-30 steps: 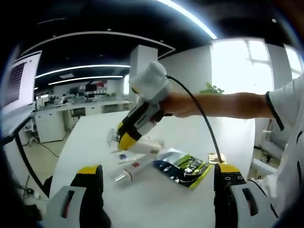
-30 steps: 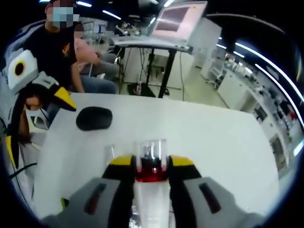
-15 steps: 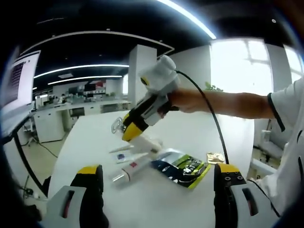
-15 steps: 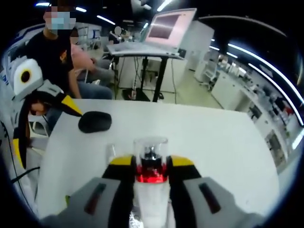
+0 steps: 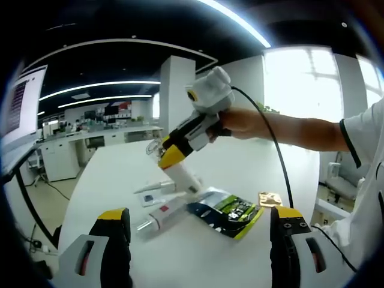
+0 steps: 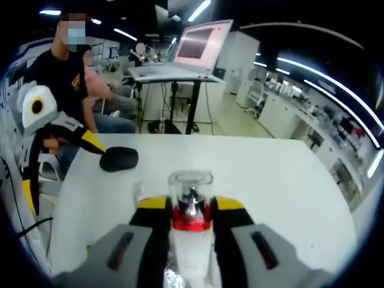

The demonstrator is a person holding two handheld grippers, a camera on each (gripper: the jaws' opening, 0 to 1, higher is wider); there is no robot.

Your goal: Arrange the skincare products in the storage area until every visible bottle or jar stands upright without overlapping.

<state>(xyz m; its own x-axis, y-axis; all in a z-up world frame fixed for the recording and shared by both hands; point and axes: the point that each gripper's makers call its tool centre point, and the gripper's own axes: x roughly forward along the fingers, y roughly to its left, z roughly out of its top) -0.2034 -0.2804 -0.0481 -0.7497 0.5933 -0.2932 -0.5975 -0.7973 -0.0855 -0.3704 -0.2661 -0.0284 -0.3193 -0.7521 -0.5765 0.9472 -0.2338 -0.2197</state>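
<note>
In the left gripper view, the left gripper (image 5: 195, 240) is seen with its two yellow-tipped jaws spread wide apart at the bottom of the picture, and nothing is held between them. Beyond them a white table (image 5: 120, 174) is shown. The right gripper (image 5: 174, 153) is held above it by a hand (image 5: 240, 123), and a white pump bottle (image 5: 183, 177) is clamped at the gripper's yellow tip, tilted, with its lower end close to or on the table. A white tube (image 5: 162, 216) is laid flat on the table just beside the bottle, with a flat white sachet (image 5: 155, 197) next to it. A dark blue and green pouch (image 5: 225, 211) is laid flat to the right of the tube, and a small gold packet (image 5: 269, 198) is set apart further right.

In the right gripper view, the right gripper (image 6: 191, 207) is seen closed on the pump bottle (image 6: 191, 240), whose red collar and clear cap (image 6: 191, 183) stand up between the yellow jaw tips. The white table (image 6: 270, 180) stretches ahead, and a black mouse (image 6: 119, 159) rests on it at the left. The left gripper (image 6: 90, 143) is seen at the left edge, just beside the mouse. A laptop on a stand (image 6: 180, 57) and a seated person (image 6: 66, 84) are seen beyond the table.
</note>
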